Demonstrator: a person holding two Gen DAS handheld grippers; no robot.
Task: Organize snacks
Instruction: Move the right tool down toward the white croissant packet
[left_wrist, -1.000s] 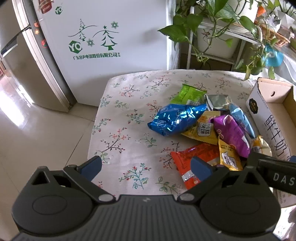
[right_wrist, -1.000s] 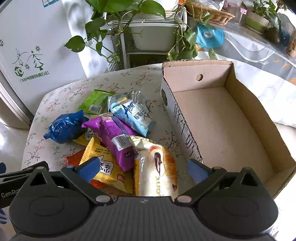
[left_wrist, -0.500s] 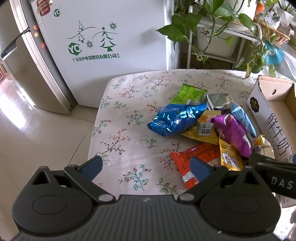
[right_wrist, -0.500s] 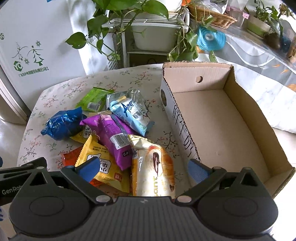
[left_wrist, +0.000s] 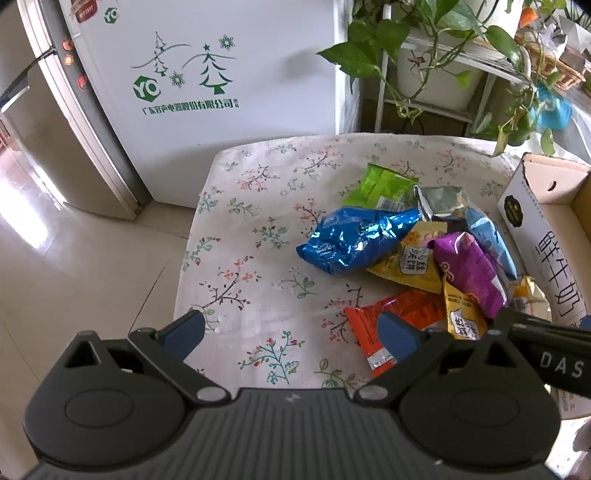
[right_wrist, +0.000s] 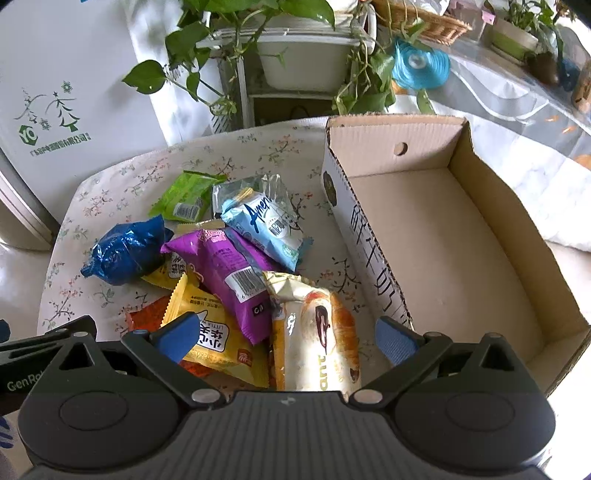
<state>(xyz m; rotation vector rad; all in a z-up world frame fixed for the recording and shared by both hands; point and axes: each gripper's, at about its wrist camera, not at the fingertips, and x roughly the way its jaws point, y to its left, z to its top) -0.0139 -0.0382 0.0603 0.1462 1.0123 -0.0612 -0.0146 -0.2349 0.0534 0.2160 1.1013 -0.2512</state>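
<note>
The cardboard box (right_wrist: 436, 236) sits on the flowered tablecloth (left_wrist: 258, 221); only the right wrist view shows its bare inside, the left just a corner. The snack pile (right_wrist: 229, 266) lies just left of the box. The croissant packet (right_wrist: 317, 332), nearest the box, is mostly hidden in the left view. Left gripper (left_wrist: 291, 328) and right gripper (right_wrist: 284, 334) both gape, holding nothing.

Nine snack packets lie on the table: one green (right_wrist: 183, 199), one blue foil (right_wrist: 125, 253), one silver (left_wrist: 441, 201), one light blue (right_wrist: 267, 229), one purple (right_wrist: 229, 275), two yellow (right_wrist: 212, 341) (left_wrist: 413, 264), one orange (left_wrist: 397, 314), one croissant pack (right_wrist: 317, 339). One cardboard box (right_wrist: 458, 147). Two grippers (left_wrist: 291, 330) (right_wrist: 284, 338).
</note>
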